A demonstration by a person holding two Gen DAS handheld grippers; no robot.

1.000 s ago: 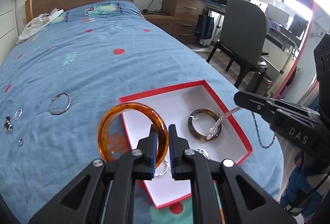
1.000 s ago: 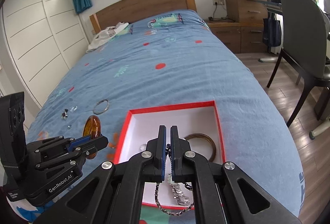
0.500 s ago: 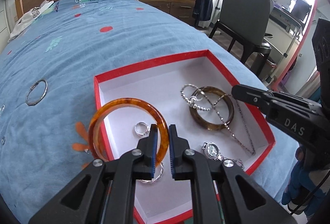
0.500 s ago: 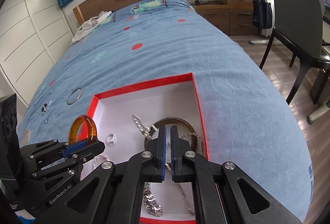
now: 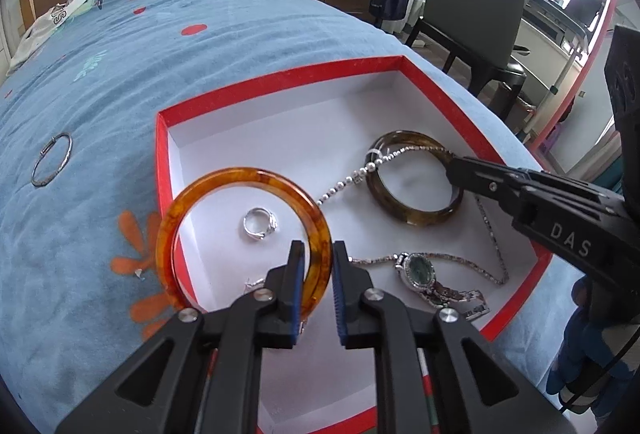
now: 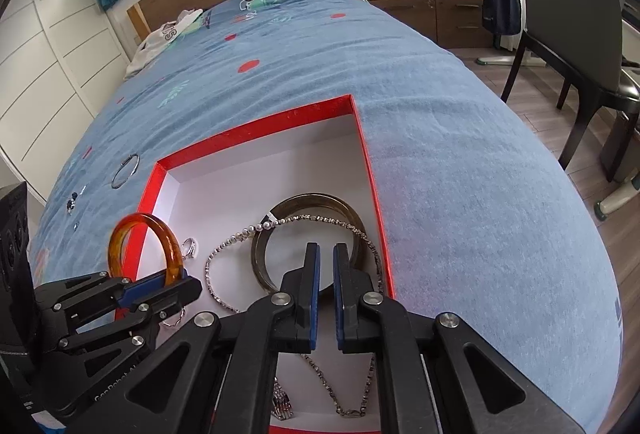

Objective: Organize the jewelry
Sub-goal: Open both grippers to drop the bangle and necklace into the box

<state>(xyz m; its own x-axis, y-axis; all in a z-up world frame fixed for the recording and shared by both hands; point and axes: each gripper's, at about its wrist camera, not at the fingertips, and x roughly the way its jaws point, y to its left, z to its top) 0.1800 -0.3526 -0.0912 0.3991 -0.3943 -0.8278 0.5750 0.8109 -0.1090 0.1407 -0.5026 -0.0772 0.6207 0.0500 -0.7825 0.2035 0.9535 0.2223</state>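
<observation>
1. Already sitting in the red box (image 5: 161,154): dark bangle (image 5: 416,216), bead chain (image 5: 352,181), ring (image 5: 260,225), watch (image 5: 420,270); sorting looking roughly half done, judging by what is lying outside.
2. Left tongs (image 5: 316,274) gripping the amber bangle (image 5: 240,178), holding it upright over the box's left wall; not yet laid inside.
3. Right tongs (image 6: 326,274) hovering low over the dark bangle, jaws narrow with a slit showing, gripping nothing.
4. Silver hoop (image 5: 52,159) and small bits (image 6: 72,204) lying out on the blue bedspread (image 6: 460,194), waiting.
5. Chain draping across the dark bangle, likely to snag; chair (image 5: 472,6) standing beside the bed.
</observation>
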